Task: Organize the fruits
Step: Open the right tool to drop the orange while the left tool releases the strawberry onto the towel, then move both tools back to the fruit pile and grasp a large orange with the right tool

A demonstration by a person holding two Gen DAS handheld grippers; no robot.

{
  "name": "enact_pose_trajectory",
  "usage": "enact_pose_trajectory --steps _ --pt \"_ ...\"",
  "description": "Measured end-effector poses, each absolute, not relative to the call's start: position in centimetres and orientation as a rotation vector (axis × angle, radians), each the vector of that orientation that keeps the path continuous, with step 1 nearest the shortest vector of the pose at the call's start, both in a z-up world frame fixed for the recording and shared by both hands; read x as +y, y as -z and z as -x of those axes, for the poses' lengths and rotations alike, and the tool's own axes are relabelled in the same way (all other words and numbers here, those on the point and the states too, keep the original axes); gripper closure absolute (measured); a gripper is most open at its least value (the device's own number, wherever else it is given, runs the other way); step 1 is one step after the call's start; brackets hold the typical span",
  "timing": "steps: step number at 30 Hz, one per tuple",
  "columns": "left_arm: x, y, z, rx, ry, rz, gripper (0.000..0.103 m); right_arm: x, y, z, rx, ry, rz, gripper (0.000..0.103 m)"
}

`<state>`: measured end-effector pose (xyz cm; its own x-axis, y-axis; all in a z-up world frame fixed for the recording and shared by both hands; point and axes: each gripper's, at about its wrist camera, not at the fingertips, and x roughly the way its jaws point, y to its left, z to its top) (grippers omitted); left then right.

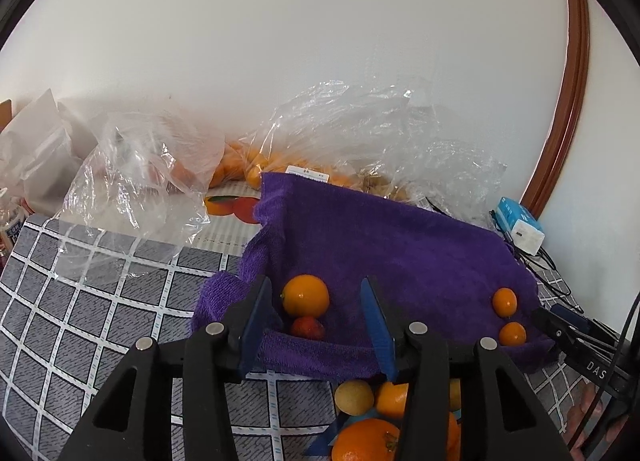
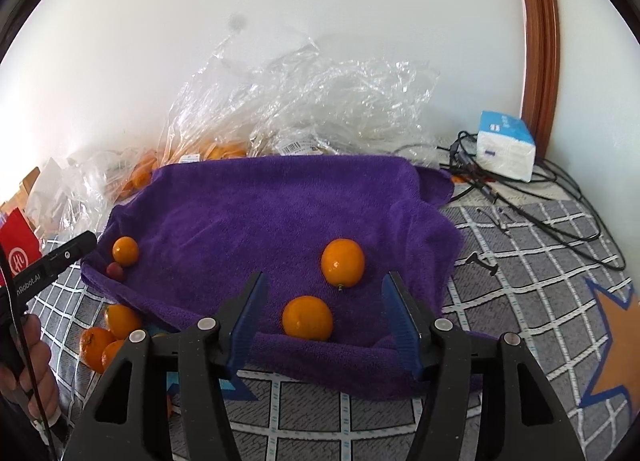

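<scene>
A purple towel [image 1: 380,245] [image 2: 272,213] lies on the grey checked table. In the left wrist view my left gripper [image 1: 320,301] is open; an orange [image 1: 306,295] and a small red fruit [image 1: 307,327] sit on the towel between its fingers. Two small oranges [image 1: 505,301] [image 1: 513,333] lie at the towel's right end. In the right wrist view my right gripper [image 2: 325,301] is open over the towel's near edge, with one orange [image 2: 307,319] between its fingers and another [image 2: 343,262] just beyond. A pile of loose oranges [image 1: 366,441] [image 2: 106,335] lies off the towel.
Clear plastic bags [image 2: 304,101] with more oranges [image 1: 244,169] stand against the white wall behind the towel. A blue and white tissue pack [image 2: 506,145] and black cables [image 2: 532,197] lie at the right. A red card [image 2: 18,253] stands at the far left.
</scene>
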<state>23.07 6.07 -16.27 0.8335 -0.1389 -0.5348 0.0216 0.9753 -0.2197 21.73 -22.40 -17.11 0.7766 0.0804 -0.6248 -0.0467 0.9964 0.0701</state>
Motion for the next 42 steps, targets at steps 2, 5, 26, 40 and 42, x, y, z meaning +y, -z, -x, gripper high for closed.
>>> enact_pose_trajectory --steps 2,5,26,40,42 --pt "6.0 15.8 -22.7 0.558 0.07 0.202 0.059 -22.0 16.5 -20.8 0.671 -0.068 -0.022 0.044" --pt "6.1 15.0 -22.2 0.538 0.065 0.217 0.059 -21.7 16.0 -19.4 0.667 -0.062 -0.001 0.044" --pt "9.4 17.1 -16.1 0.75 0.041 0.087 0.059 -19.8 17.5 -15.1 0.773 -0.093 -0.068 0.044" --pt "13.0 20.8 -14.7 0.833 0.019 0.217 0.055 -15.3 18.5 -15.5 0.806 -0.227 -0.075 0.047" --pt "13.1 20.9 -14.7 0.834 0.022 0.223 0.053 -14.4 18.5 -15.4 0.801 -0.262 -0.064 0.047"
